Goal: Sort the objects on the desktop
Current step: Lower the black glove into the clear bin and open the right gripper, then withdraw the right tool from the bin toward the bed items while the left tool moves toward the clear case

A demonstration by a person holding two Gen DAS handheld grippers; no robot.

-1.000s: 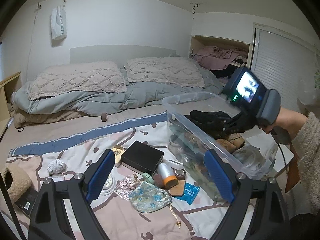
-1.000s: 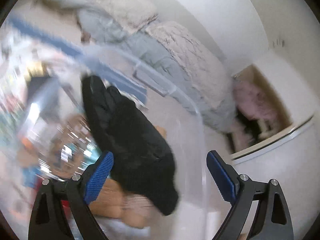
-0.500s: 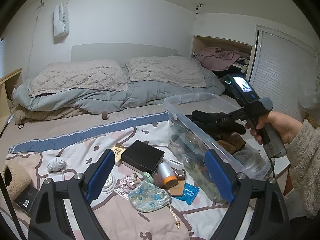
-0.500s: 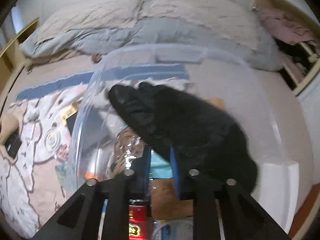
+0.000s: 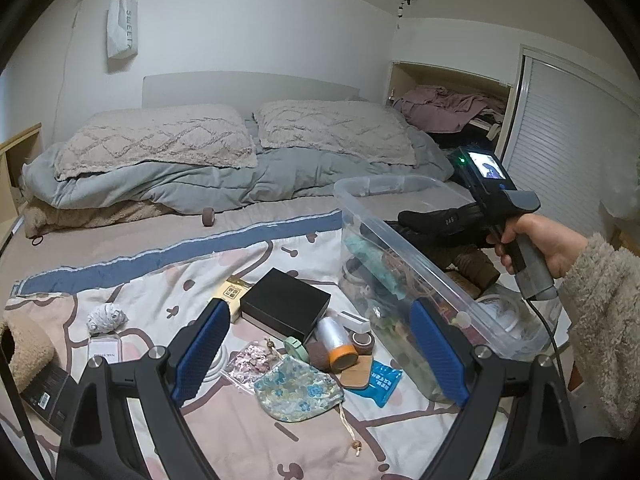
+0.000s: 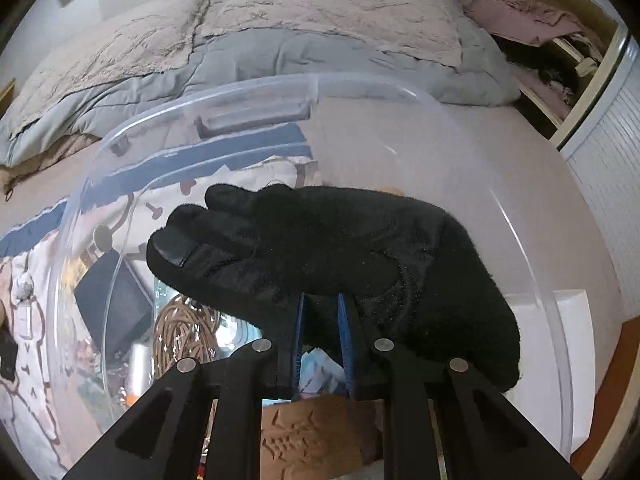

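Right tool (image 6: 322, 316), closed on a black glove (image 6: 340, 256) at frame centre above the bin (image 6: 100, 152), could snag its rim; left tool (image 5: 316, 356) gapes empty.

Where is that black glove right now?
The black glove sits in the clear plastic bin, at the right in the left wrist view, pinched by the right gripper above the bin's contents.

Right tongs (image 6: 322, 320) pinching black glove (image 6: 340, 256) over clear bin (image 6: 280, 84).

Bin (image 5: 384, 228) on bed's right side; glove (image 6: 340, 248) above bin. Box (image 5: 286, 304), tape roll (image 5: 338, 344), pouch (image 5: 298, 388) left of bin; pillows (image 5: 160, 140) behind, at headboard edge.
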